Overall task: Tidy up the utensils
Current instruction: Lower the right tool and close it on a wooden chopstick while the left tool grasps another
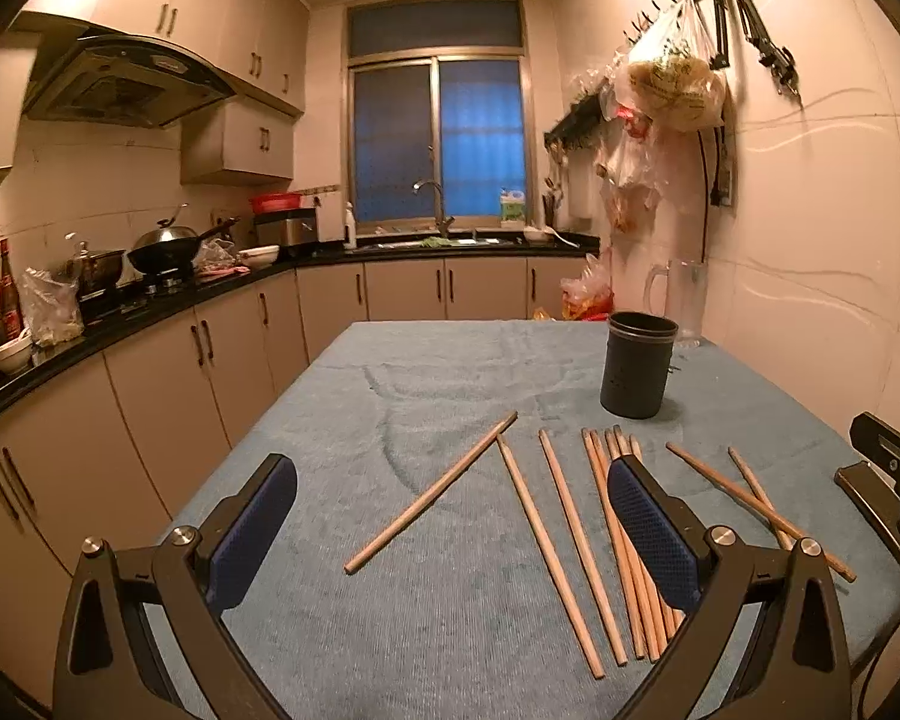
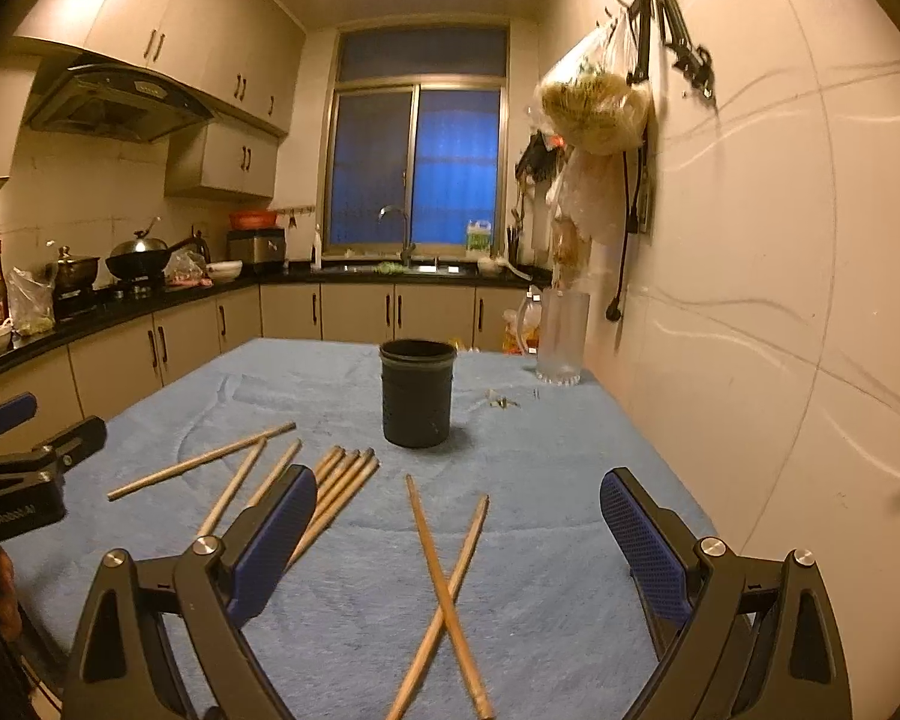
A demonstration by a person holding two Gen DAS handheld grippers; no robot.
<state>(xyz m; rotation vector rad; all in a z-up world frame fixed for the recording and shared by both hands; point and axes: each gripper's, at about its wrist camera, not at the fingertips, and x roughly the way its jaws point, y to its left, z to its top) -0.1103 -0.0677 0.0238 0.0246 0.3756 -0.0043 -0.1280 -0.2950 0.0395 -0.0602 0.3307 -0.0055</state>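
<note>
Both claws wide, empty; crossed chopsticks plainest, perhaps touching, from the right wrist.

Table: a blue cloth covers it.
Far corner: a clear glass pitcher stands by the white wall.
Wall hooks: plastic bags hang above.
Counter: a lidded wok sits beneath the range hood.
Back: a faucet before the blue window.

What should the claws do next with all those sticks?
Probably lower the open right claw onto the two crossed wooden chopsticks right below it; all chopsticks lie on the blue cloth, and the dark round cup stands empty.
</note>
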